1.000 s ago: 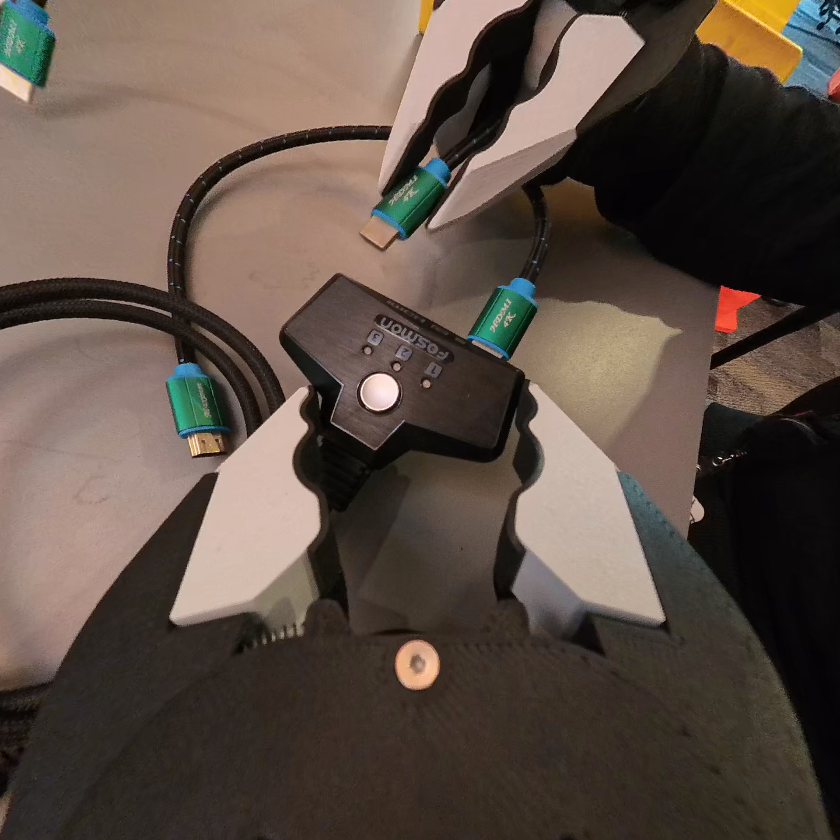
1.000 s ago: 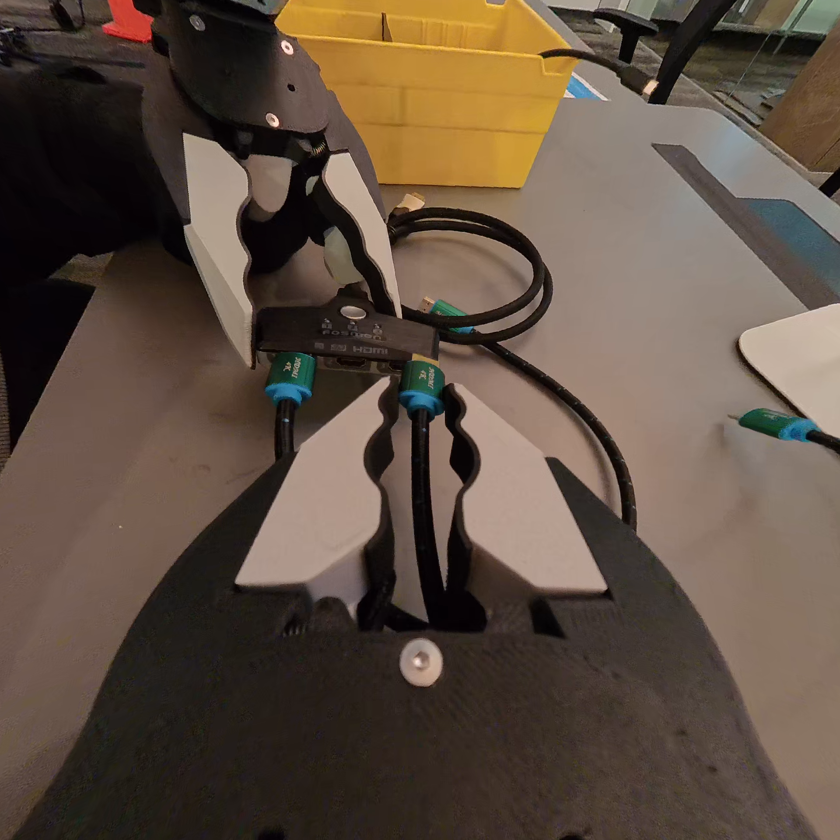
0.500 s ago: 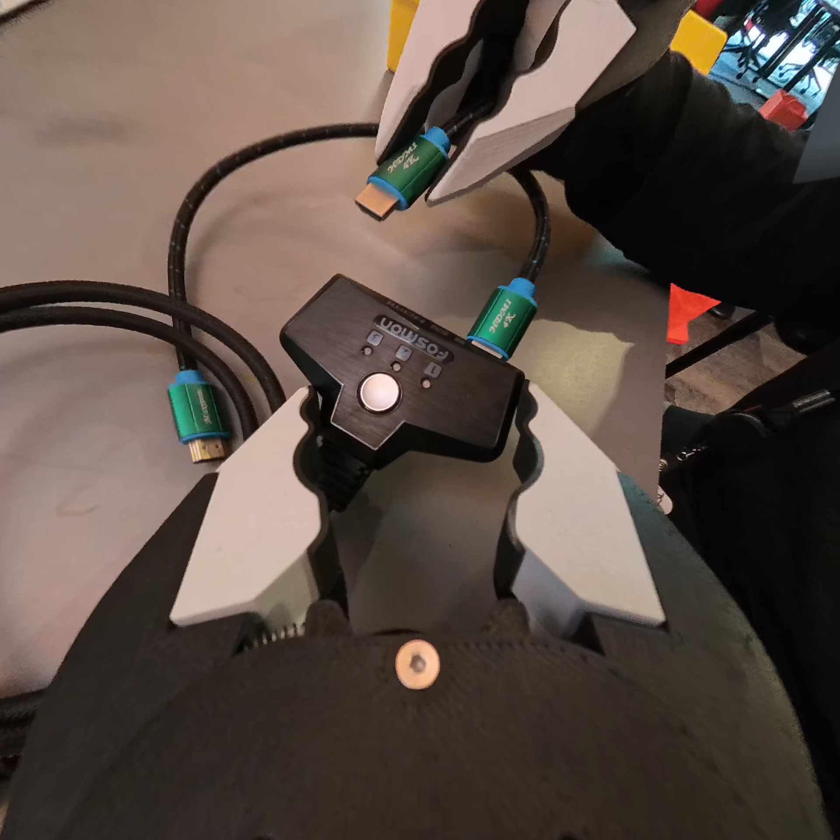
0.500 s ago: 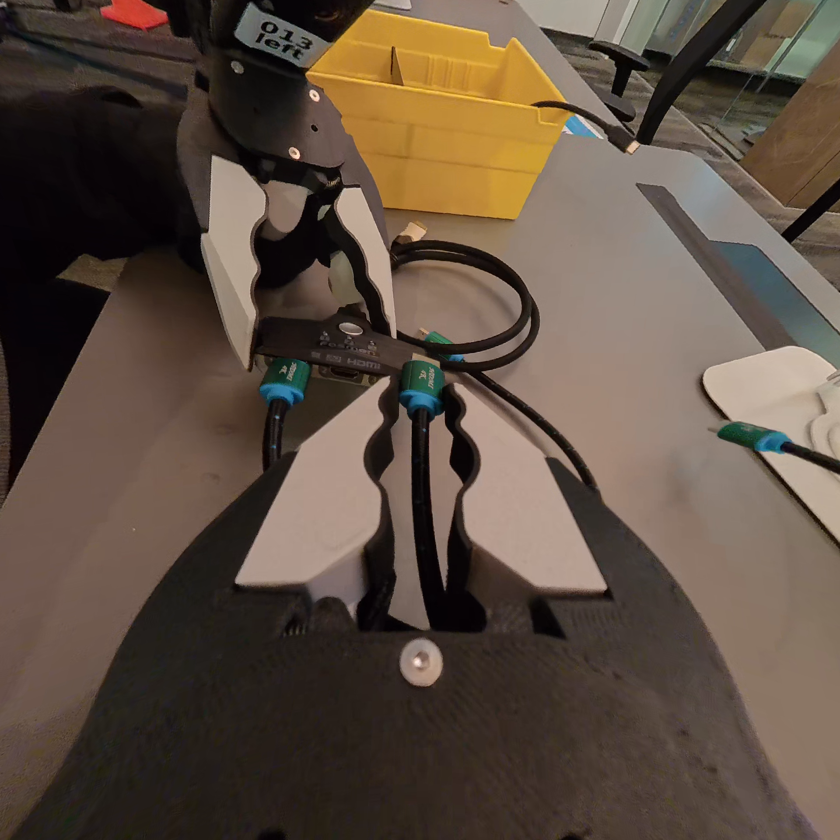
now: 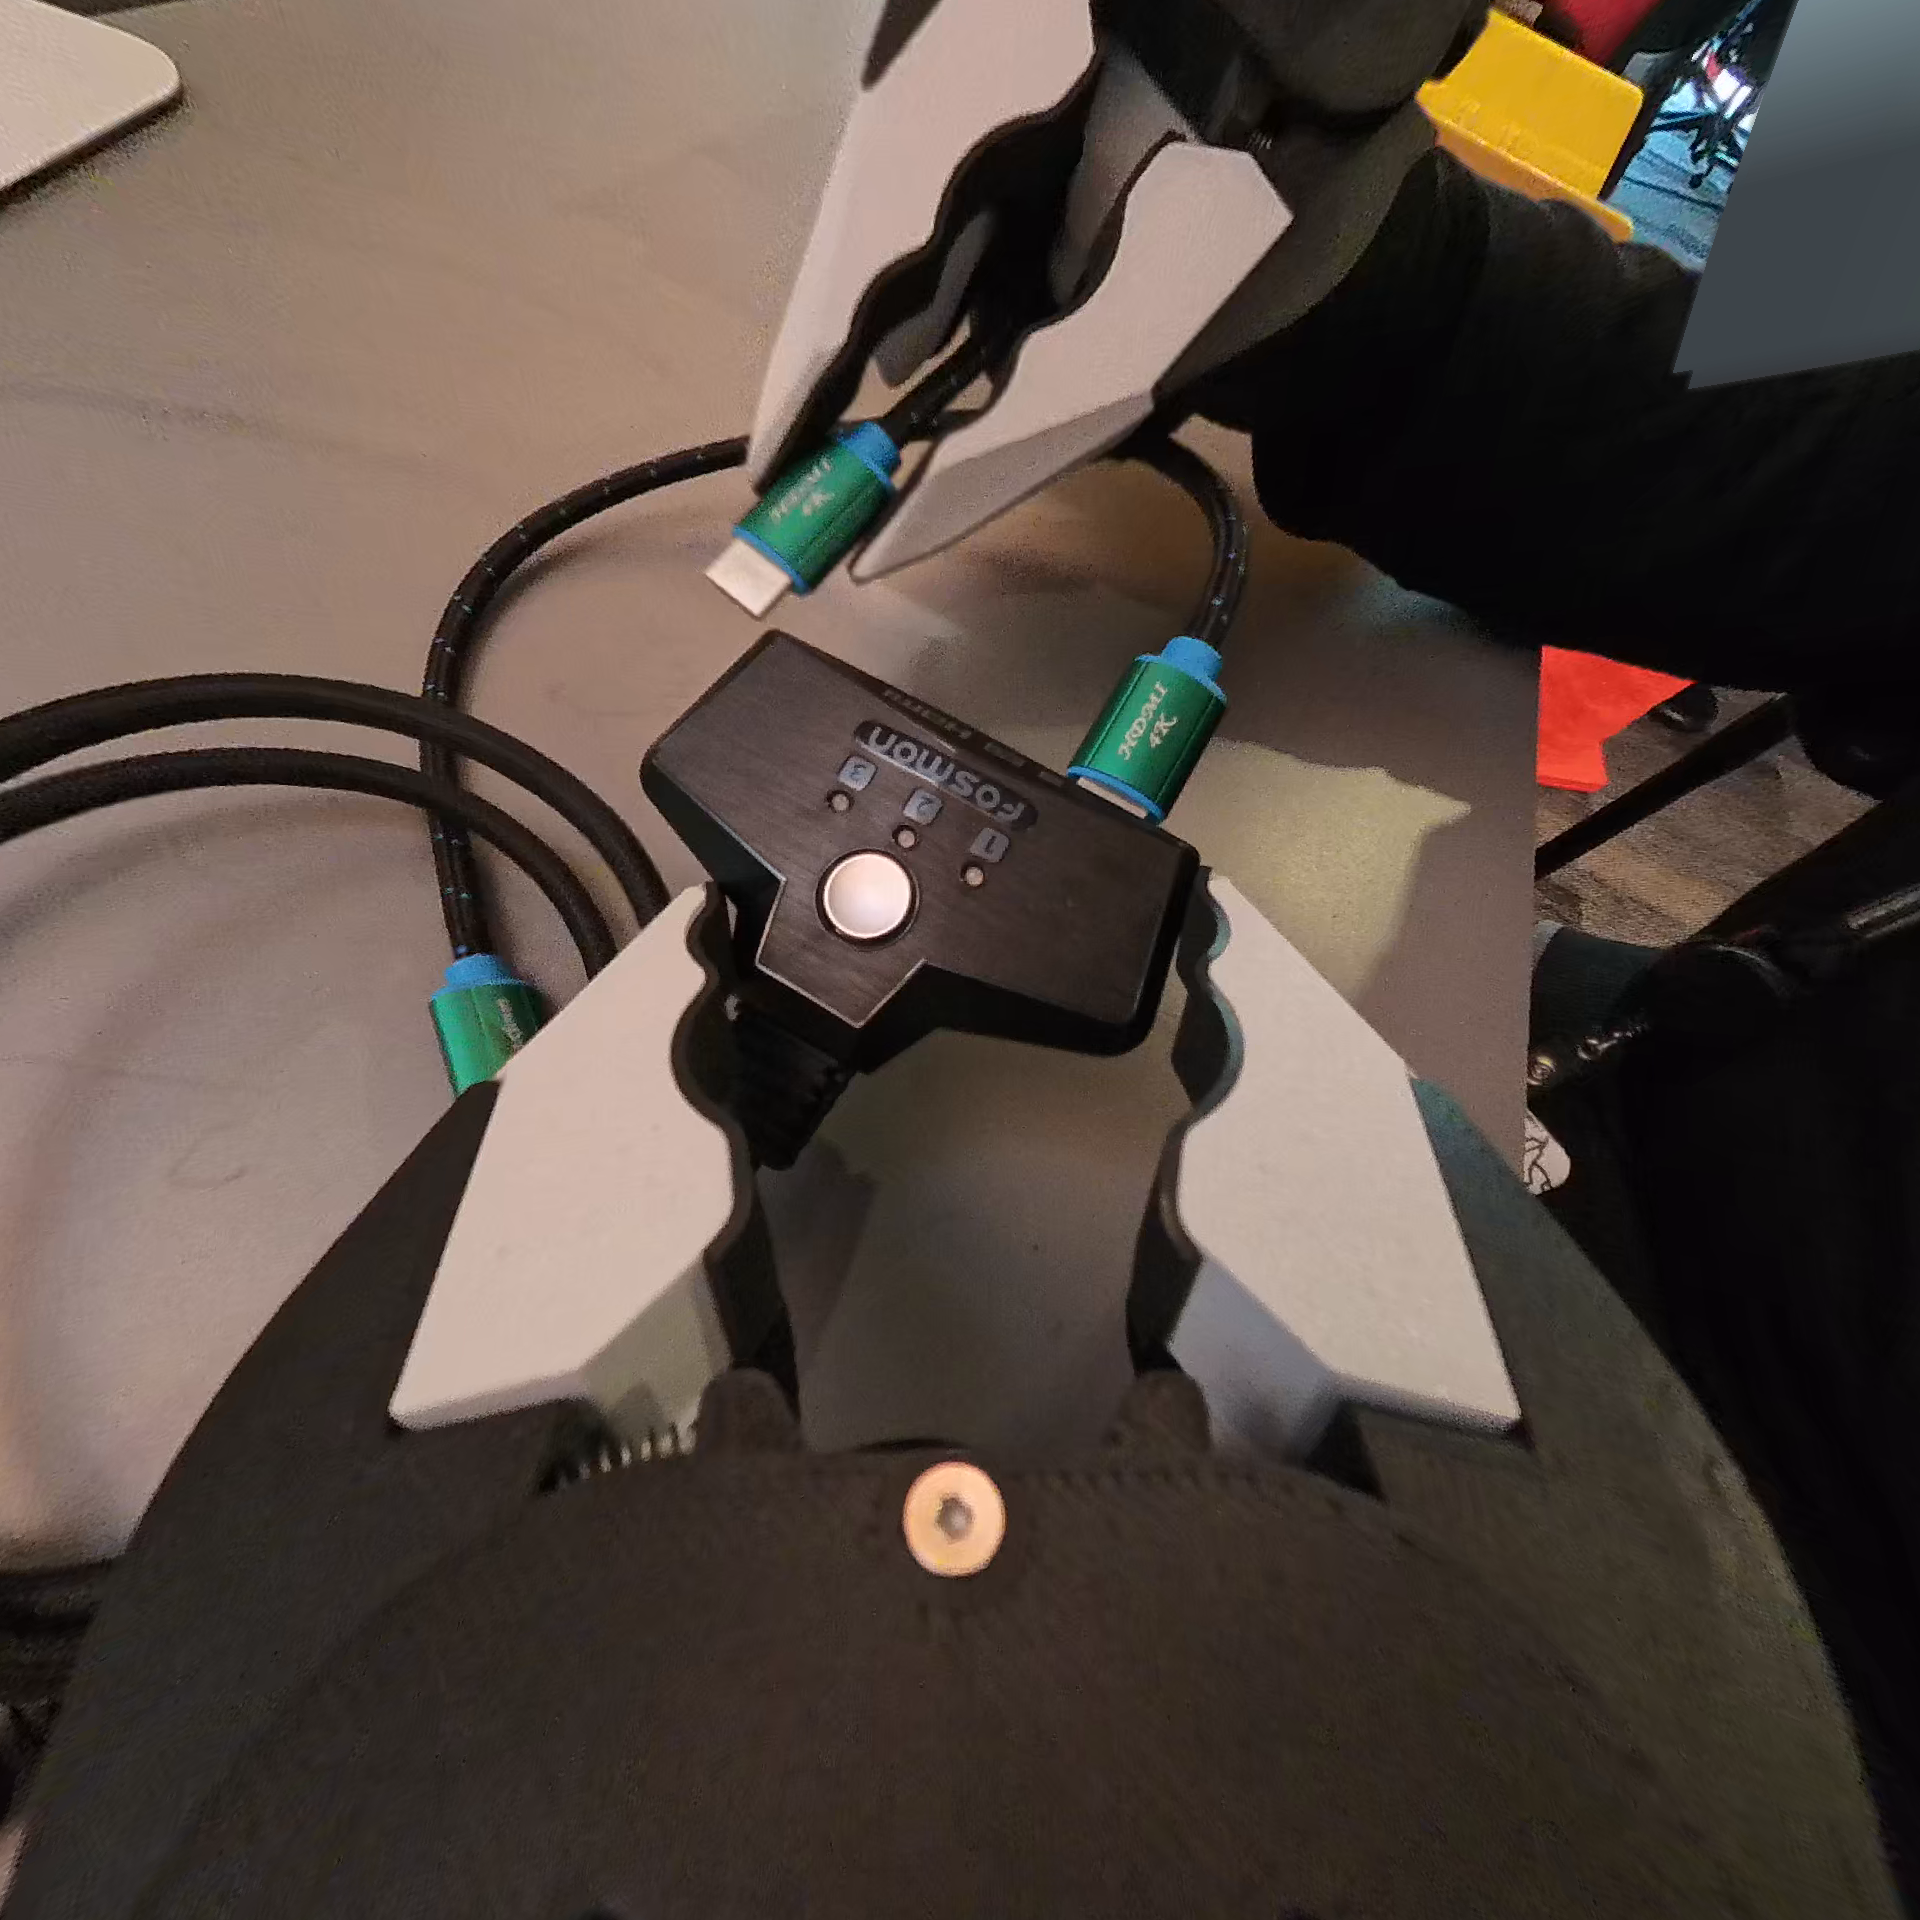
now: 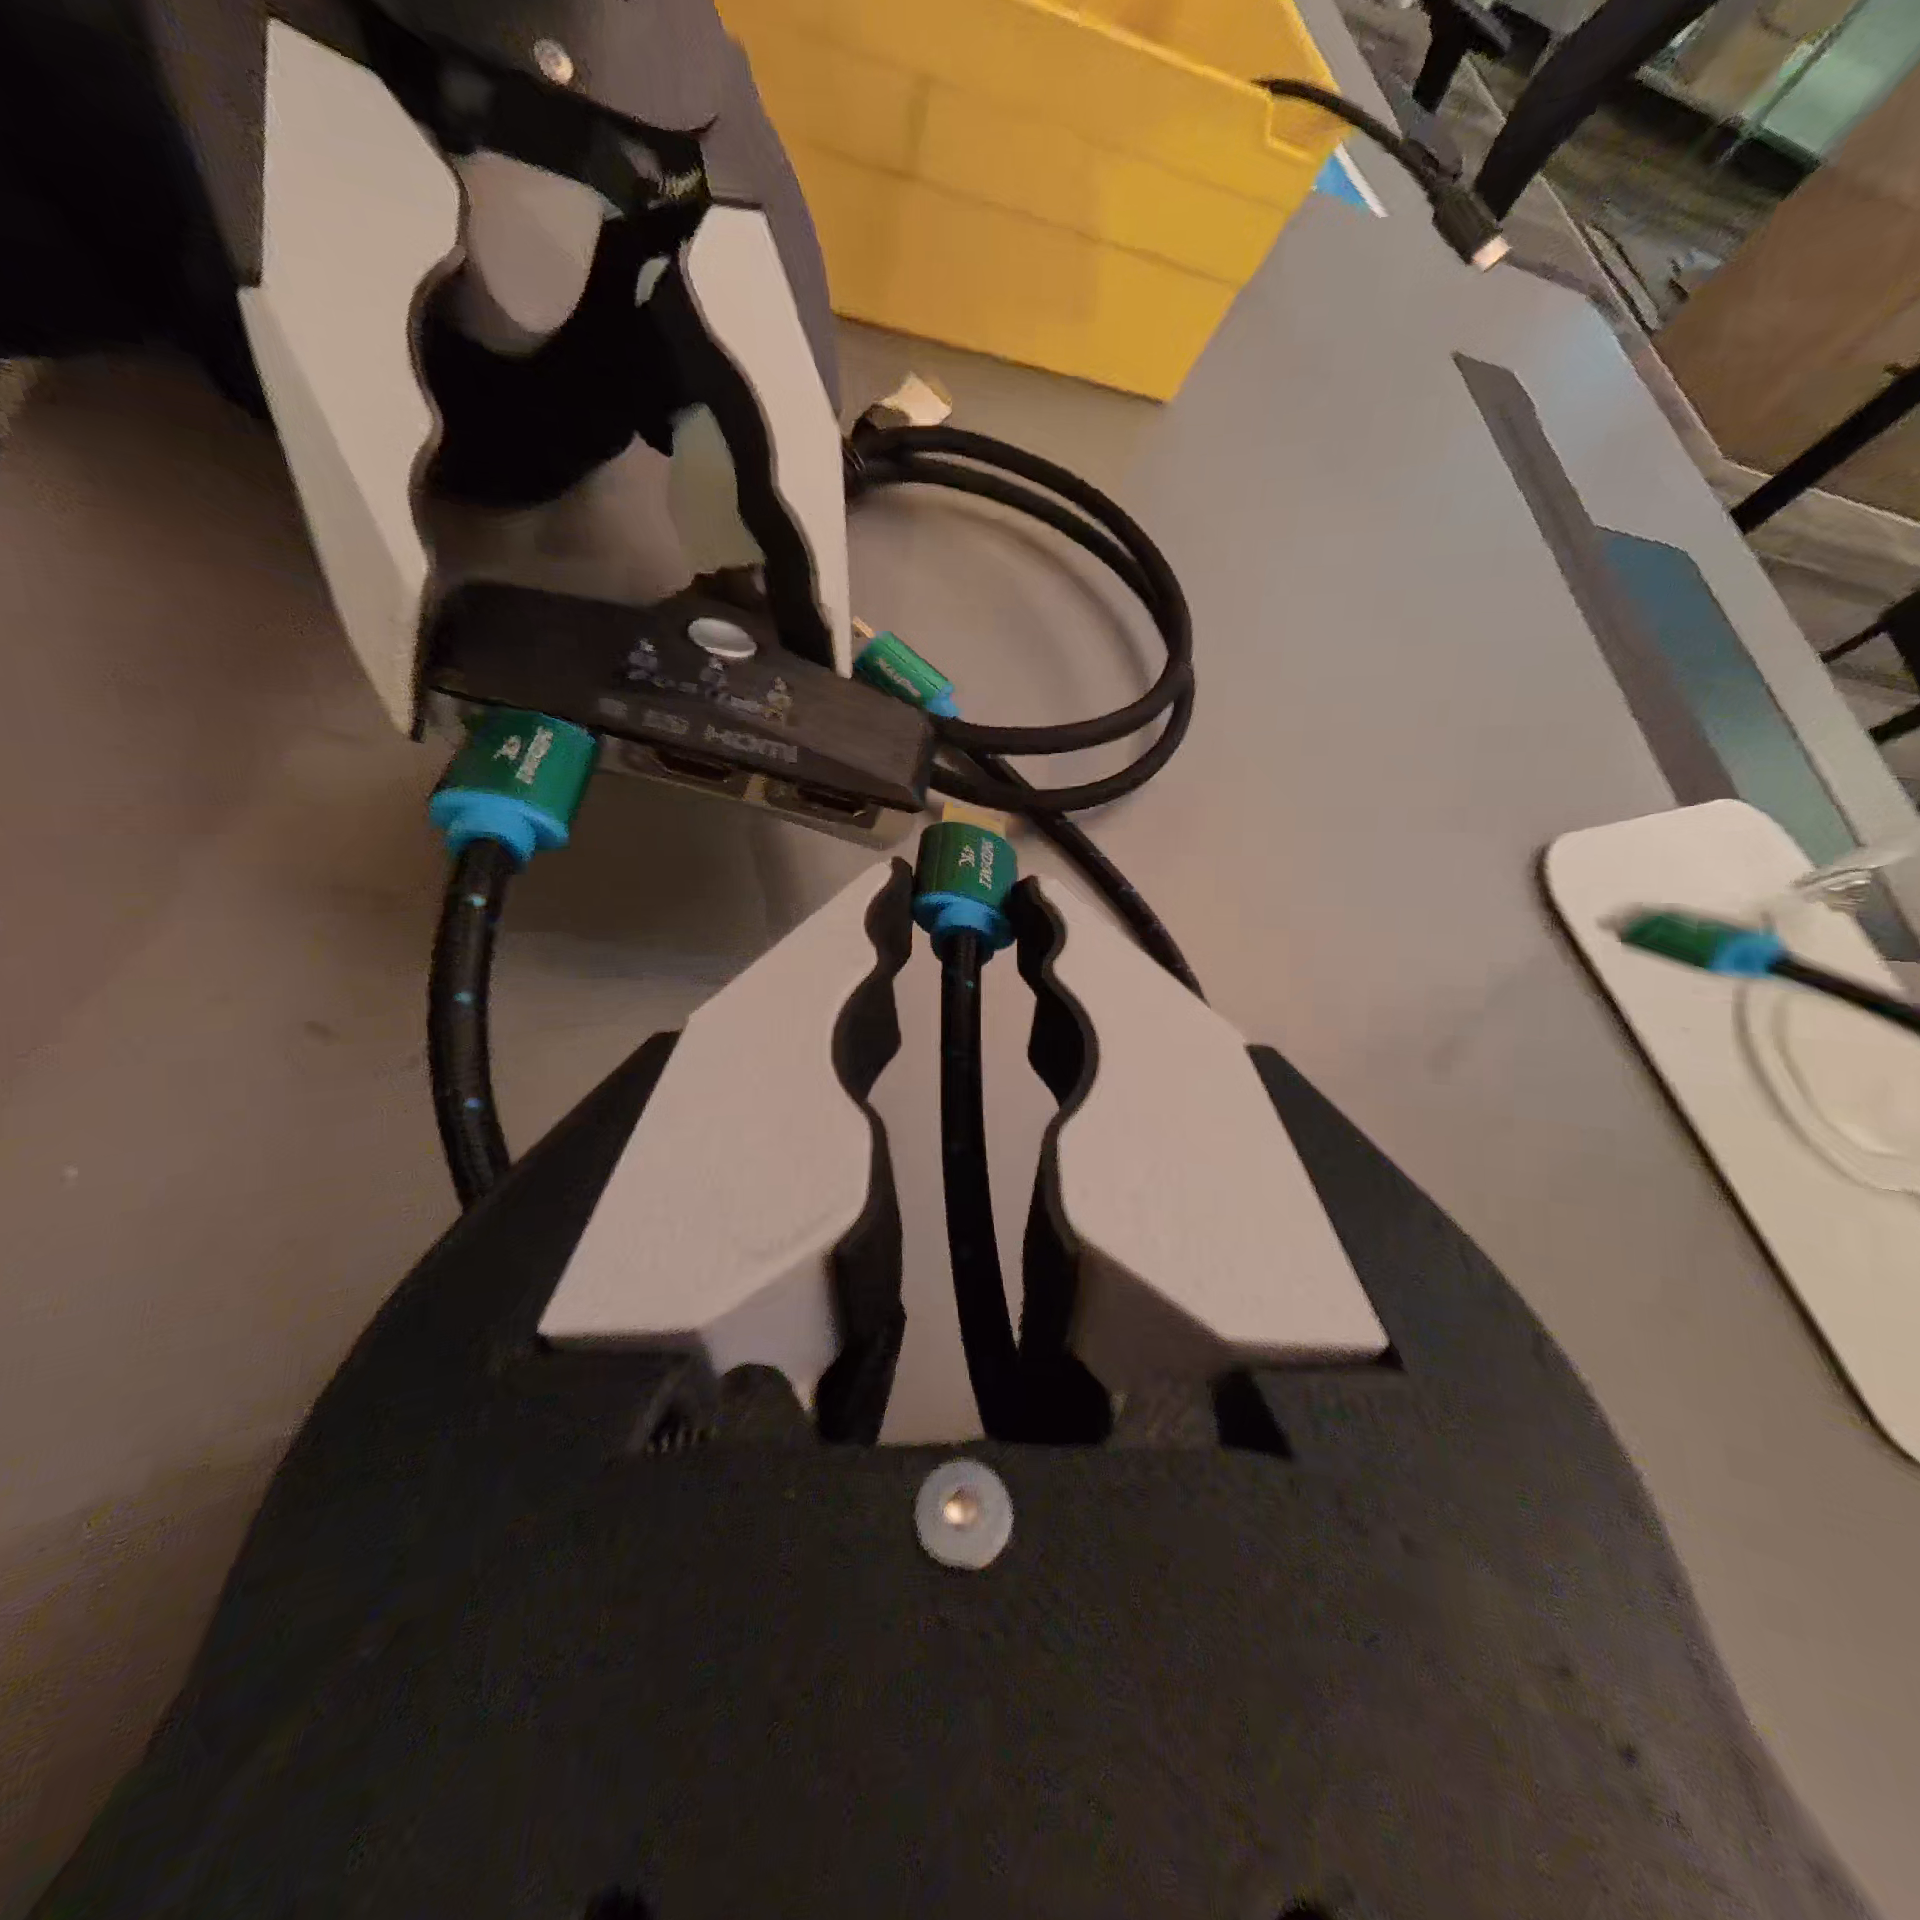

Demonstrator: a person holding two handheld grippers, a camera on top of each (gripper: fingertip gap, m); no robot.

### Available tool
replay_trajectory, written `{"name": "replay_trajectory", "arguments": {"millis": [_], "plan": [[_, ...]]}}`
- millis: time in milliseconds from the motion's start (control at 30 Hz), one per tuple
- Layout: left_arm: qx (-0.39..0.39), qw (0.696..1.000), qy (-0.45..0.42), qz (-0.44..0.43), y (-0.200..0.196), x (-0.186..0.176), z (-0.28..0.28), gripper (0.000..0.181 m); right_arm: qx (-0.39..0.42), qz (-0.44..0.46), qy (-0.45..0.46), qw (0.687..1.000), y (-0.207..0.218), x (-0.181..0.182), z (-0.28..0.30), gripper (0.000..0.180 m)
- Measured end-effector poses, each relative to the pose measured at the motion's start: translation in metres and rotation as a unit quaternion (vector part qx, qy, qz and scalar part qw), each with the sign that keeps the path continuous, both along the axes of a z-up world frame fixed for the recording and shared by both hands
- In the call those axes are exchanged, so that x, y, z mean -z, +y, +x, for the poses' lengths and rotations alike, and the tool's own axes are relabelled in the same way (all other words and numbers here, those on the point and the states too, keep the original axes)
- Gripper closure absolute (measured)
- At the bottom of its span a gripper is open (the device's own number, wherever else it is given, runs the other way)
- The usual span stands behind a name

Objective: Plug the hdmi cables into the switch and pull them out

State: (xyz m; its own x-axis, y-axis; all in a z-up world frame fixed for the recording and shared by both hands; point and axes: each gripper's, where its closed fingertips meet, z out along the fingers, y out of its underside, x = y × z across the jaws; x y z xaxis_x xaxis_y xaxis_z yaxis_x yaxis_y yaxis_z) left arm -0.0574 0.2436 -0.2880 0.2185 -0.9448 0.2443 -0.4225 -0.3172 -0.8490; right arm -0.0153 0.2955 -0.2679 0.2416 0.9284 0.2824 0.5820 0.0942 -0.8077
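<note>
Aligning was needed: the right hand-held gripper (image 6: 961, 883) was clamped on a green plug (image 6: 966, 862) just short of an empty port; the switch (image 5: 914, 873), gripped by the left hand-held gripper (image 5: 951, 956), was held above the surface (image 5: 312, 364) edge.

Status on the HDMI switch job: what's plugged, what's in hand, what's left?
Done: one green plug sits in the switch, which the left gripper clamps. In hand: the right gripper holds a second plug just short of two empty ports. Left: seating it, the loose plugs on the table, then pulling all out.
</note>
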Motion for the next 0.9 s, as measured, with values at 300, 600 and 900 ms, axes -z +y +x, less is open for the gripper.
{"name": "replay_trajectory", "arguments": {"millis": [300, 600, 900], "plan": [[-0.004, 1.000, 0.002, -0.004, 0.002, 0.001, -0.001, 0.098, -0.045, -0.038, 0.047, 0.997, -0.025, 0.001, -0.008, 0.162], [-0.006, 1.000, 0.012, -0.005, 0.003, 0.004, 0.000, 0.098, -0.042, -0.037, 0.033, 0.998, -0.024, 0.011, -0.005, 0.162], [-0.006, 1.000, 0.022, -0.010, 0.003, 0.007, 0.000, 0.098, -0.052, -0.018, 0.033, 0.998, -0.024, 0.013, -0.006, 0.162]]}}
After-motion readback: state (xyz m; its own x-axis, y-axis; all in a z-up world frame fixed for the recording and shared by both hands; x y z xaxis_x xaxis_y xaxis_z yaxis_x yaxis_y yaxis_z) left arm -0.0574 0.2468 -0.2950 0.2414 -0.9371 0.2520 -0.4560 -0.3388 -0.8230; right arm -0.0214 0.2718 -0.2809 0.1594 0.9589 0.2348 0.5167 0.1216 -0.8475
